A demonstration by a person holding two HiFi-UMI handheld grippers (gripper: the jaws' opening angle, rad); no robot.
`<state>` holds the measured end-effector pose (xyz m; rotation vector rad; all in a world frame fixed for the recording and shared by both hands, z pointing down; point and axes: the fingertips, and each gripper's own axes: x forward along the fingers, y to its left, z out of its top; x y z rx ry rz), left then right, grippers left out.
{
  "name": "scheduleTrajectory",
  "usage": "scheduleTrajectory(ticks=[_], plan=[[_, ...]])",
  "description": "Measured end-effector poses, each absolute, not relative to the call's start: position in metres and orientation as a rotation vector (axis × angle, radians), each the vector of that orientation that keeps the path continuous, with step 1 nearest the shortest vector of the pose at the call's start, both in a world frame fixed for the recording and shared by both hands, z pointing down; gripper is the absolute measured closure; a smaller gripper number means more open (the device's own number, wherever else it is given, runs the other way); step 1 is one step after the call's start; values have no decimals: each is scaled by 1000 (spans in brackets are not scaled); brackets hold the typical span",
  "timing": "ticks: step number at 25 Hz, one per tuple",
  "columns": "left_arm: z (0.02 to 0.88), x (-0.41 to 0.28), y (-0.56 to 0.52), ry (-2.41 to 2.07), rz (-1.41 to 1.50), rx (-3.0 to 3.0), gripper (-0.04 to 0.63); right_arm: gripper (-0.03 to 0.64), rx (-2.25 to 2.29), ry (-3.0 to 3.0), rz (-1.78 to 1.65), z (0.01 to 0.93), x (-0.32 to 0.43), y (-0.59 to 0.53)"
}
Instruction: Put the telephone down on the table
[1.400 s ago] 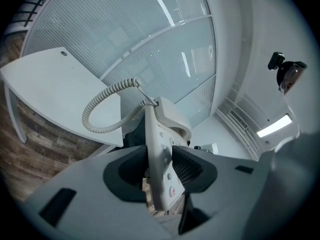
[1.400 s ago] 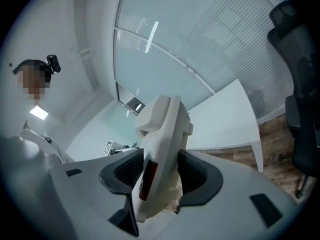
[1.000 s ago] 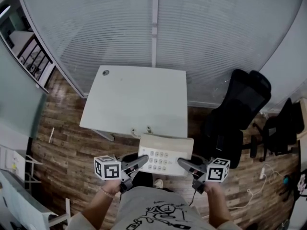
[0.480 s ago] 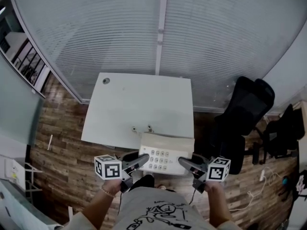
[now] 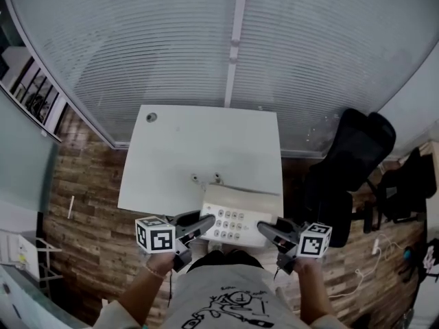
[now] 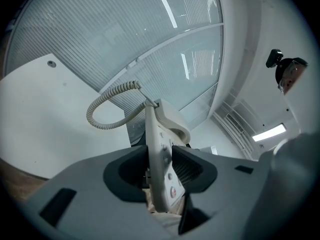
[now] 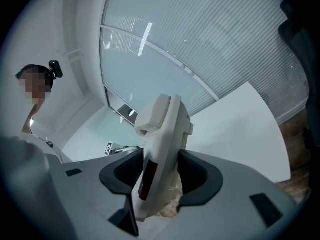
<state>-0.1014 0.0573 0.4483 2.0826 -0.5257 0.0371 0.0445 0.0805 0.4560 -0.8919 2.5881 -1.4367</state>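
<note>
Telephone [image 5: 238,219] held at the table's [image 5: 199,149] near edge.
Each side is clamped by the left gripper [image 5: 204,222] and right gripper [image 5: 265,229].

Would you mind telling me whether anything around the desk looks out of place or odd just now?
Nothing looks damaged or spilled. The telephone is apparently not set down yet: the left gripper and right gripper clamp its side edges, and it overlaps the near edge of the white table.

Telephone [image 5: 240,219]: smooth cream plastic, faint sheen.
Cord [image 6: 107,110]: coiled, ribbed plastic.
Table [image 5: 199,149]: smooth matt white top.
Floor [image 5: 82,204]: wood-grain planks, matt.
Left gripper [image 6: 161,170]: matt grey plastic.
</note>
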Motion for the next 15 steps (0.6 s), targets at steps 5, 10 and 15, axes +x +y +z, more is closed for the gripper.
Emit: scheduleTrajectory(ticks=[5,10,15], plan=[[452,-96,52,-509,27,2070,445,388,-900,2578,-1454,458,50,77],[453,-89,43,-520,35,2057,445,388,-883,2579,-1463,460,56,65],[453,-80,26,-545,51,2049,445,388,-852,2583,-1464,461,65,44]])
